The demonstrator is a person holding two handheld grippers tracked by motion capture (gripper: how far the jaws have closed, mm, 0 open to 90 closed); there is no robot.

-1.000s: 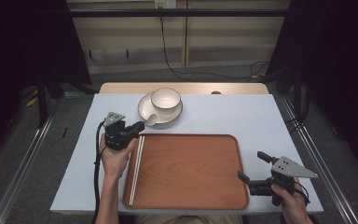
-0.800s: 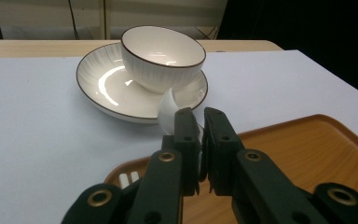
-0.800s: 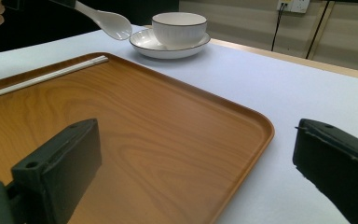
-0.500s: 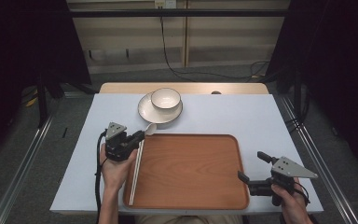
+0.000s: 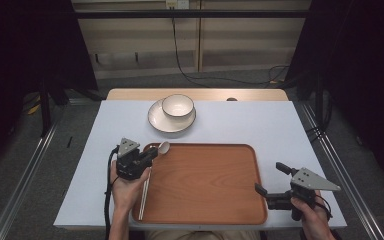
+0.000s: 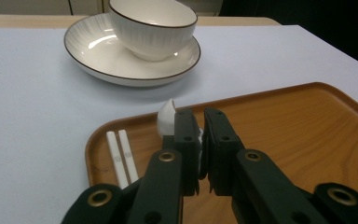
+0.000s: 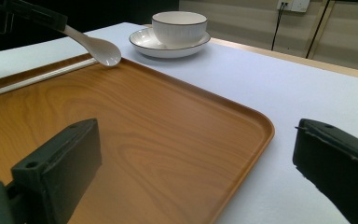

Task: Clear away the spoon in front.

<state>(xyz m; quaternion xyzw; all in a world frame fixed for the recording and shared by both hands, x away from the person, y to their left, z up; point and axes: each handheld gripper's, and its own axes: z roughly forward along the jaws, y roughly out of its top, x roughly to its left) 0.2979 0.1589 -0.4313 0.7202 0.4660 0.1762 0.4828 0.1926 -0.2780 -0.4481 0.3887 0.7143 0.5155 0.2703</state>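
Observation:
My left gripper is shut on the handle of a white ceramic spoon. The spoon's bowl hangs low over the far left corner of the wooden tray. In the left gripper view the spoon pokes out past the closed jaws, above the tray's rim. A pair of white chopsticks lies along the tray's left edge. My right gripper stands open at the tray's near right corner, nothing between its fingers. The right gripper view shows the spoon held by the left gripper.
A white bowl stands in a white plate at the back of the pale blue table, just beyond the tray. Most of the tray's surface is bare wood. Dark floor and metal rails flank the table.
My left gripper has come back from beside the plate toward the person and sunk lower, carrying the spoon to the tray's far left corner. The right gripper has stayed put.

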